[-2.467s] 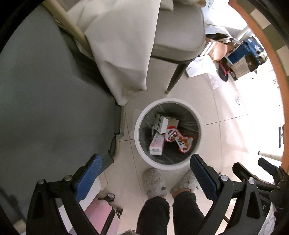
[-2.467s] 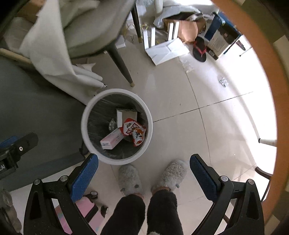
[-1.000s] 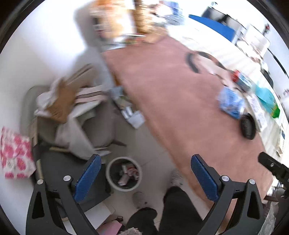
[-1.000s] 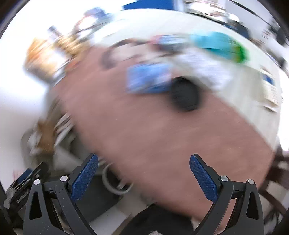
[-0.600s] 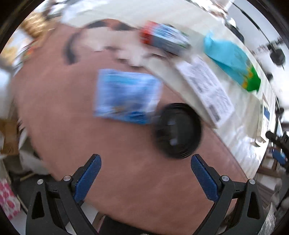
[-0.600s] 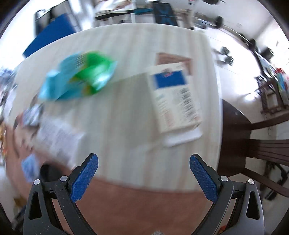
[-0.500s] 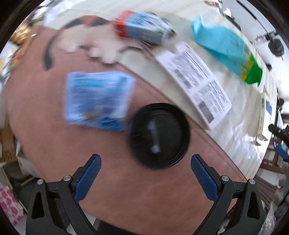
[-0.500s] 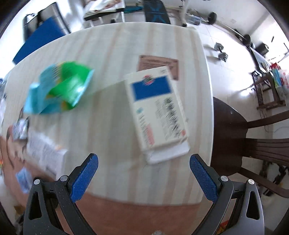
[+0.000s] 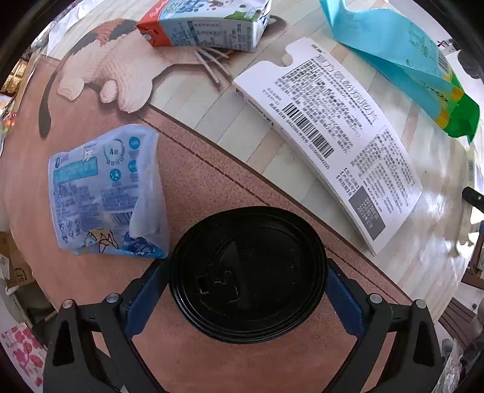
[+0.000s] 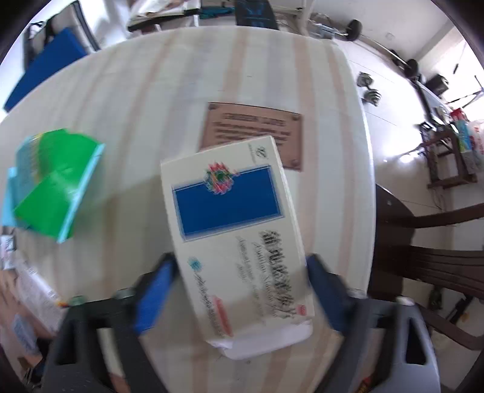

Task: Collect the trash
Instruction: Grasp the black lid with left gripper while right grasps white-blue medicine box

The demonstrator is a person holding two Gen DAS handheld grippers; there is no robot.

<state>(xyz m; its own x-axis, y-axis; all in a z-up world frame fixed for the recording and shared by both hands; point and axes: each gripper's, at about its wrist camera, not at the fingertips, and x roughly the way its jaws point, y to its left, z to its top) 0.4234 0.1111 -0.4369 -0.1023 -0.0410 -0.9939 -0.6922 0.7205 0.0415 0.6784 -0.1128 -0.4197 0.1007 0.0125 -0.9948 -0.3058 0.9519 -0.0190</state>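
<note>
In the left wrist view a cup with a black lid (image 9: 248, 273) stands on the brown table mat. My left gripper (image 9: 242, 296) is open, its blue pads on either side of the cup, close to it. In the right wrist view a white box with a blue panel (image 10: 234, 238) lies on the striped tabletop. My right gripper (image 10: 239, 296) is open, its blue pads either side of the box's near end. This view is blurred, so contact is unclear.
The left wrist view holds a blue-white pouch (image 9: 106, 193), a milk carton (image 9: 205, 24), a white printed card (image 9: 329, 145) and a teal-green bag (image 9: 402, 60). The right wrist view shows the green bag (image 10: 51, 184), a brown plaque (image 10: 254, 130), the table edge and a dark chair (image 10: 429, 241).
Both grippers swung up from the white bin on the floor to the table. They then dropped low, the left around the black-lidded cup, the right around the white box.
</note>
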